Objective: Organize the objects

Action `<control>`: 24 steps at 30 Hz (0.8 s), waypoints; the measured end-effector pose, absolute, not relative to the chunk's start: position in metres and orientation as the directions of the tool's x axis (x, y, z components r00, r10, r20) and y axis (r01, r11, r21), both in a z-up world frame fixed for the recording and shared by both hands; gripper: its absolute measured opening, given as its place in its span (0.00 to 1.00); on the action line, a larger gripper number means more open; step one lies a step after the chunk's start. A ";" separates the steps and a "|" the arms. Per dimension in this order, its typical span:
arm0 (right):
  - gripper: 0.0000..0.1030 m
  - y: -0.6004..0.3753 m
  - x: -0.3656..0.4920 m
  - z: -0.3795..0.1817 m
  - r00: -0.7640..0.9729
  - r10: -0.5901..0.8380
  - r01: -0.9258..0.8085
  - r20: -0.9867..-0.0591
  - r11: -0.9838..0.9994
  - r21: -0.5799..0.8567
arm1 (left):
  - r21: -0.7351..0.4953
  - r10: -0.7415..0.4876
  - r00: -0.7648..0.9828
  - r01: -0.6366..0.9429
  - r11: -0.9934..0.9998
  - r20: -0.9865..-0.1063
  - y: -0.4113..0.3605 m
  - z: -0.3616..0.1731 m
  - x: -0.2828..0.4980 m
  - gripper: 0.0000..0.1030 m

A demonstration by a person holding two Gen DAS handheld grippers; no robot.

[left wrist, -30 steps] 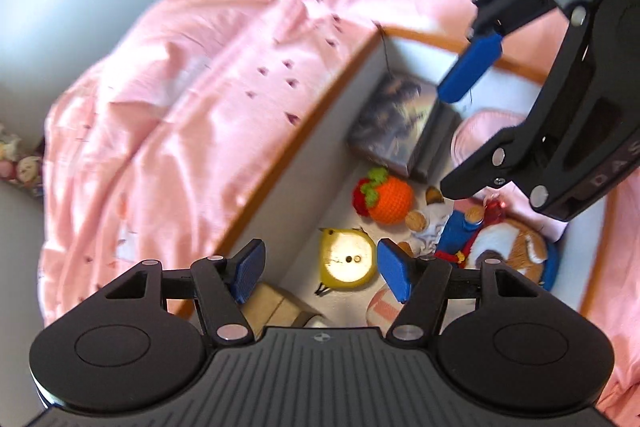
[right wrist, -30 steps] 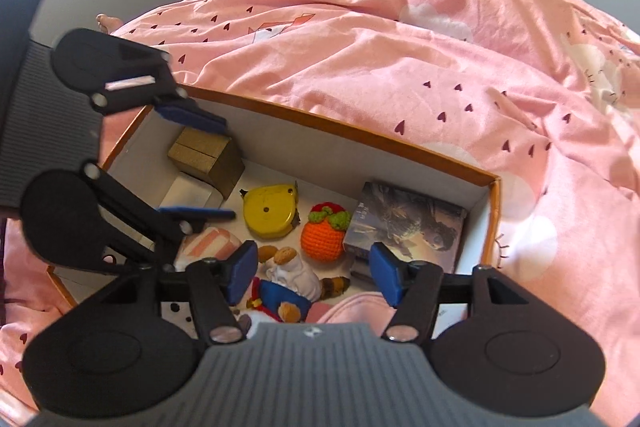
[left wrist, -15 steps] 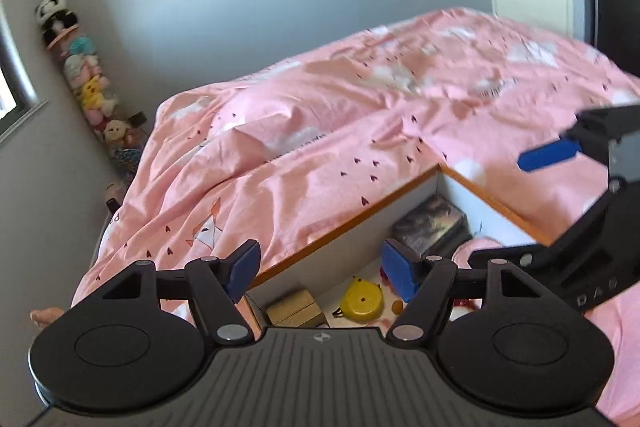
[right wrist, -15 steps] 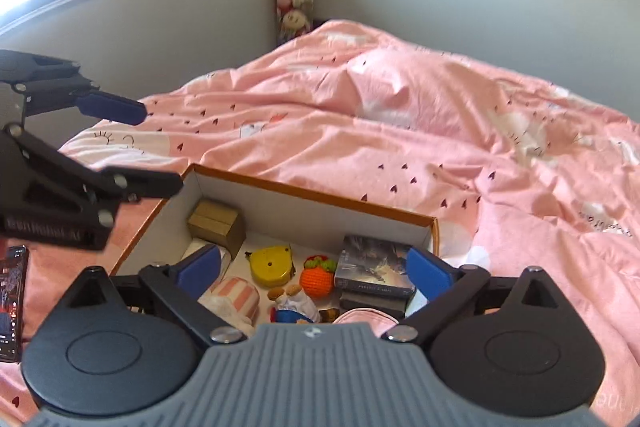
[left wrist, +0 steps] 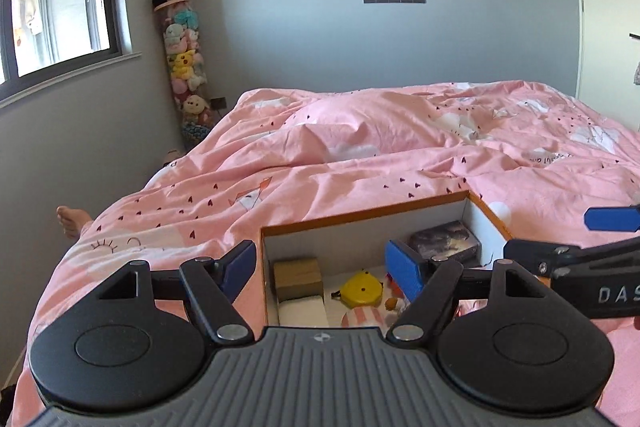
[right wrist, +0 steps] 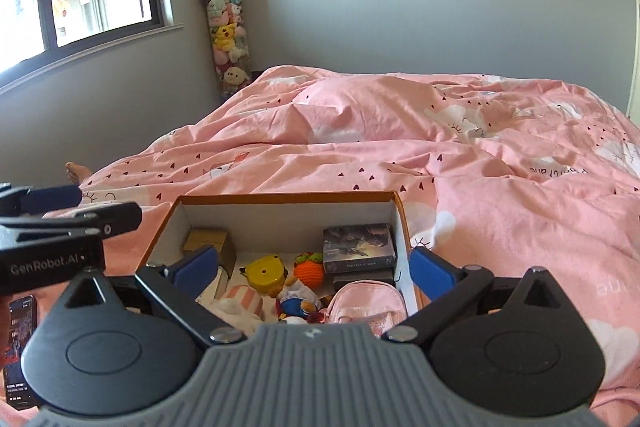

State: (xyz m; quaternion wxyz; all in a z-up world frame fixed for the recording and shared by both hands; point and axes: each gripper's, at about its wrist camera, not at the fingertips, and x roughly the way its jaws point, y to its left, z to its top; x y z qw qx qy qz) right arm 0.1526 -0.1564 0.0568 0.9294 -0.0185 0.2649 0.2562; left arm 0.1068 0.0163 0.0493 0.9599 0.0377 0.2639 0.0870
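An open box with an orange rim (right wrist: 280, 197) (left wrist: 360, 217) lies on the pink bed. Inside are a yellow tape measure (right wrist: 265, 273) (left wrist: 360, 291), an orange crochet fruit (right wrist: 309, 269), a dark game box (right wrist: 358, 247) (left wrist: 444, 241), a small cardboard box (right wrist: 206, 239) (left wrist: 298, 273), a doll (right wrist: 298, 301), a pink pouch (right wrist: 366, 301) and a pink striped item (right wrist: 242, 297). My left gripper (left wrist: 322, 265) is open and empty, held near the box's left side. My right gripper (right wrist: 314, 269) is open and empty, held above the box's near side.
A pink duvet (right wrist: 400, 131) covers the bed behind the box. A bare foot (right wrist: 76, 171) sticks out at the left. A phone (right wrist: 20, 339) lies at the near left. A tube of plush toys (right wrist: 228, 27) stands in the corner by the window.
Both grippers have risen and tilted up from looking down into the box to looking across the bed at the wall. The right gripper's jaws have opened wider.
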 end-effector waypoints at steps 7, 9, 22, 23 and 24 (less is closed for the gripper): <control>0.98 -0.157 0.132 0.043 0.785 0.418 -0.439 -0.458 0.896 0.065 | 0.075 0.193 0.811 -0.182 0.980 -0.553 0.019 0.015 0.100 0.84; 0.99 -0.156 0.127 0.038 0.793 0.411 -0.434 -0.449 0.899 0.056 | 0.059 0.171 0.809 -0.167 0.984 -0.562 0.019 0.010 0.097 0.84; 0.99 -0.158 0.125 -0.007 0.765 0.359 -0.402 -0.535 0.915 0.039 | 0.071 0.187 0.786 -0.180 0.981 -0.589 0.012 -0.015 0.084 0.84; 0.99 -0.158 0.124 -0.008 0.763 0.359 -0.402 -0.538 0.915 0.039 | 0.078 0.187 0.778 -0.176 0.981 -0.599 0.011 -0.017 0.084 0.84; 0.99 -0.158 0.124 -0.009 0.764 0.354 -0.399 -0.539 0.916 0.037 | 0.084 0.191 0.773 -0.176 0.981 -0.606 0.010 -0.019 0.084 0.84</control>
